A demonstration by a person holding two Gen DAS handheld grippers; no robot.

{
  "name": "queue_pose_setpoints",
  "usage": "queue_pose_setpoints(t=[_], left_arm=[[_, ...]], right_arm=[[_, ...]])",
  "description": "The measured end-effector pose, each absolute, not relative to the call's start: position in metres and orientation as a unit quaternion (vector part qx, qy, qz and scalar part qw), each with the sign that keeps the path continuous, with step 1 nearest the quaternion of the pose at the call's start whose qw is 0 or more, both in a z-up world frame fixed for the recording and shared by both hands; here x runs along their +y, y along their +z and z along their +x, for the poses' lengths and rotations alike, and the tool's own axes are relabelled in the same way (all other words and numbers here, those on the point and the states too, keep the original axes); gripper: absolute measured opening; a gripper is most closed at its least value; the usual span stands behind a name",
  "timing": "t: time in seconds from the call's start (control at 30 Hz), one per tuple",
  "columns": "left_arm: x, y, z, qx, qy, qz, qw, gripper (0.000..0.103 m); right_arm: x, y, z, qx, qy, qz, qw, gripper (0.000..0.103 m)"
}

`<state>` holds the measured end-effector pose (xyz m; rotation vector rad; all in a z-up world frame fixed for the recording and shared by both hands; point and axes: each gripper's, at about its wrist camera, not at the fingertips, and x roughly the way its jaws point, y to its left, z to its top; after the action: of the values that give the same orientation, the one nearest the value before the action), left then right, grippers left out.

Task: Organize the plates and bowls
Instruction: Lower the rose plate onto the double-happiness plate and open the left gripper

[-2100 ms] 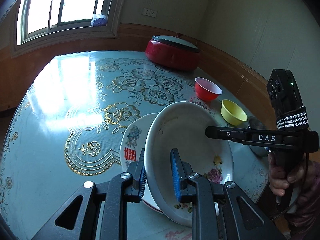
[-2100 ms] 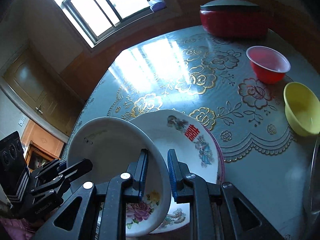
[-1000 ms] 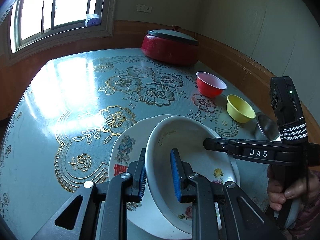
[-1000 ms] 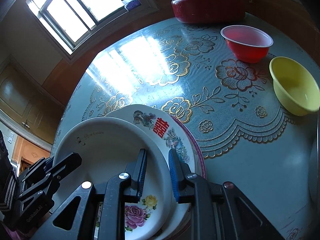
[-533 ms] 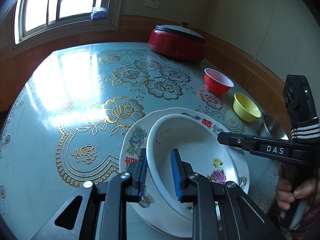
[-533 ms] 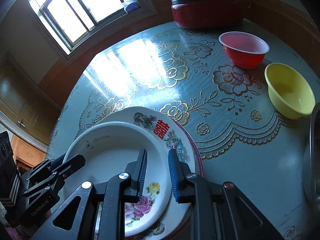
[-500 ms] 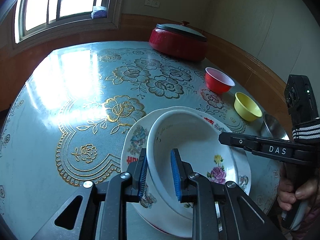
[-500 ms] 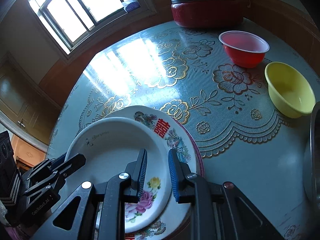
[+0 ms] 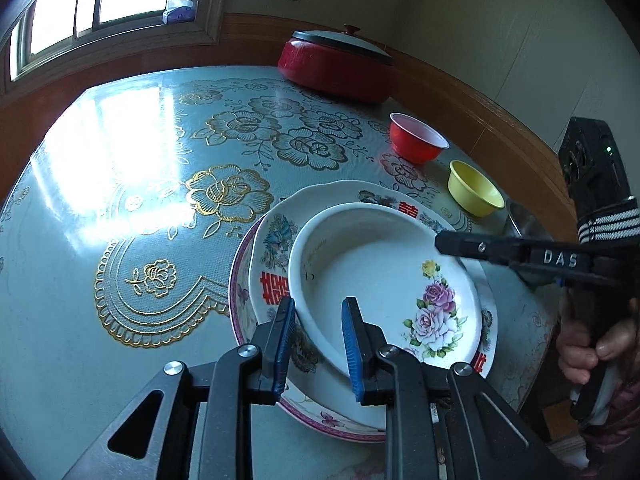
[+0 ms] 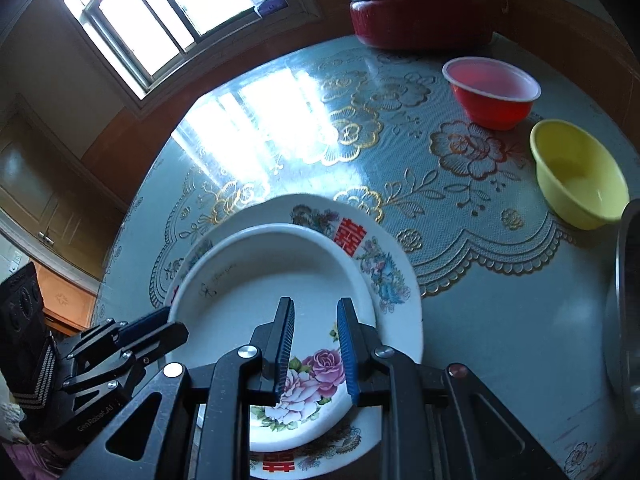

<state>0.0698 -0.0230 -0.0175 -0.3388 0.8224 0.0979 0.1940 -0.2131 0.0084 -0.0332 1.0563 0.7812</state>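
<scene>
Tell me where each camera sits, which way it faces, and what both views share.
Left wrist: sits on the left tool, facing across the table toward the red pot; its fingers straddle the rose dish's near rim; the right tool and right hand show.
Right wrist: sits on the right tool, facing the window; the left tool shows at lower left.
Shared: rose dish, plate, red bowl, yellow bowl.
</scene>
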Motion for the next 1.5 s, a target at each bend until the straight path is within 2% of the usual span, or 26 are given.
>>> queue_pose_setpoints(t=[0.07, 0.17, 0.37, 0.43, 0.67, 1.07, 1.17, 1.23, 1.5], left_arm=[[-0.023, -0.014, 0.067, 0.391, 0.049, -0.163, 0.905, 0.023], [-0.020, -0.013, 0.064, 0.388, 0.052, -0.168, 0.905, 0.023], [-0.004, -0.013, 0.049, 0.375, 0.081, -0.195, 0.903, 0.024], [0.003, -0.013, 0.044, 0.372, 0.090, -0.205, 0.901, 0.024], [0.016, -0.029, 0.040, 0.401, 0.107, -0.216, 0.884, 0.026], [0.034, -0.032, 0.023, 0.397, 0.139, -0.242, 0.874, 0.026], [0.041, -0.031, 0.017, 0.390, 0.152, -0.251, 0.873, 0.026], [0.044, -0.029, 0.011, 0.381, 0.159, -0.259, 0.873, 0.026], [0.052, -0.024, -0.007, 0.367, 0.195, -0.266, 0.870, 0.029]], right_arm=[[-0.225, 0.015, 0.203, 0.480, 0.342, 0.016, 0.807, 0.021], [-0.242, 0.009, 0.218, 0.491, 0.307, 0.072, 0.812, 0.028], [-0.251, -0.026, 0.235, 0.547, 0.285, 0.145, 0.774, 0.031], [-0.247, -0.033, 0.233, 0.555, 0.300, 0.161, 0.759, 0.036], [-0.229, -0.039, 0.221, 0.548, 0.292, 0.112, 0.776, 0.042], [-0.190, -0.038, 0.204, 0.547, 0.310, 0.048, 0.776, 0.042], [-0.169, -0.035, 0.196, 0.540, 0.317, 0.006, 0.779, 0.053], [-0.155, -0.034, 0.191, 0.535, 0.317, -0.028, 0.783, 0.064], [-0.148, -0.030, 0.193, 0.541, 0.303, -0.030, 0.784, 0.065]])
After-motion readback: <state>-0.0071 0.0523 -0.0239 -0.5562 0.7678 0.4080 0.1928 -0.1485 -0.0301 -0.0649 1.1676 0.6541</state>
